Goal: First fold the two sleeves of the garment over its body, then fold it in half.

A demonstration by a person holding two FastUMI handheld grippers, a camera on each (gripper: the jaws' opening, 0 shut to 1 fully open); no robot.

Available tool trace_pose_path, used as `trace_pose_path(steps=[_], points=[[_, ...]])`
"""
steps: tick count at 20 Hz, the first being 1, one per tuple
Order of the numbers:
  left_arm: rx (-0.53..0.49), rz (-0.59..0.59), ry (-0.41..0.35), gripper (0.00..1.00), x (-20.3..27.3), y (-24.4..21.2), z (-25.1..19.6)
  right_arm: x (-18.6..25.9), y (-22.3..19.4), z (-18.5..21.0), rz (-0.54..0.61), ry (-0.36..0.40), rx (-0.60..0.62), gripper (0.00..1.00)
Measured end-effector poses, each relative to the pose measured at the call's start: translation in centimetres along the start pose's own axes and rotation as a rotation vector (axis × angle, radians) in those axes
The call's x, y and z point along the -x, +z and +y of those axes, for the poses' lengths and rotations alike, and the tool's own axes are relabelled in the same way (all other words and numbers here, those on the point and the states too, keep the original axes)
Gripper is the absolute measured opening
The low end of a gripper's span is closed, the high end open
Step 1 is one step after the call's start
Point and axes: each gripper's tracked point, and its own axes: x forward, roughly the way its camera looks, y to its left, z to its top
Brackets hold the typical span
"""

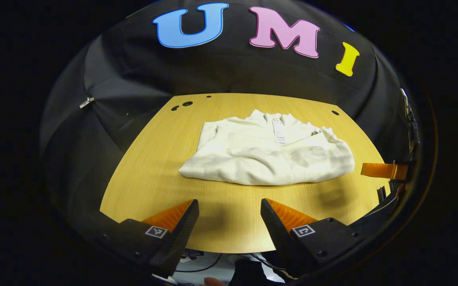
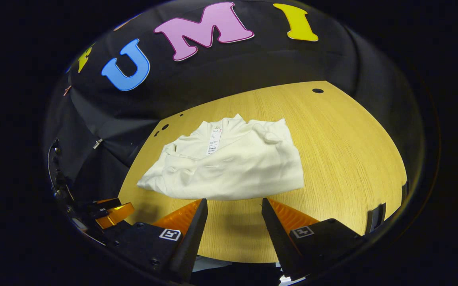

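A cream-white garment [image 1: 268,153] lies folded into a compact bundle on the wooden table [image 1: 153,159], a white label showing near its collar. My left gripper [image 1: 229,204] hovers open above the table's near edge, short of the garment, nothing between its fingers. In the right gripper view the same garment [image 2: 229,165] lies just beyond my right gripper [image 2: 233,202], which is open and empty, its fingertips close to the garment's near fold. The other gripper [image 1: 384,171] shows at the far right of the left gripper view, and at the lower left [image 2: 111,214] of the right gripper view.
Small round holes [image 1: 187,103] mark the table's far left corner, and another hole [image 2: 317,91] sits at the far right. Black cloth walls the booth behind. Bare wood [image 2: 352,159] stretches to the right of the garment. Cables lie below the table's front edge [image 1: 205,268].
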Motion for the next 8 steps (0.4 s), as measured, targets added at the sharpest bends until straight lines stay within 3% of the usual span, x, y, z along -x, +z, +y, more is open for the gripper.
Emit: trace_pose_path(steps=[8], points=[[-0.009, -0.004, -0.008, 0.98, 0.7, 0.3, 0.0, 0.3, 0.1, 1.4, -0.008, 0.019, 0.004, 0.84]])
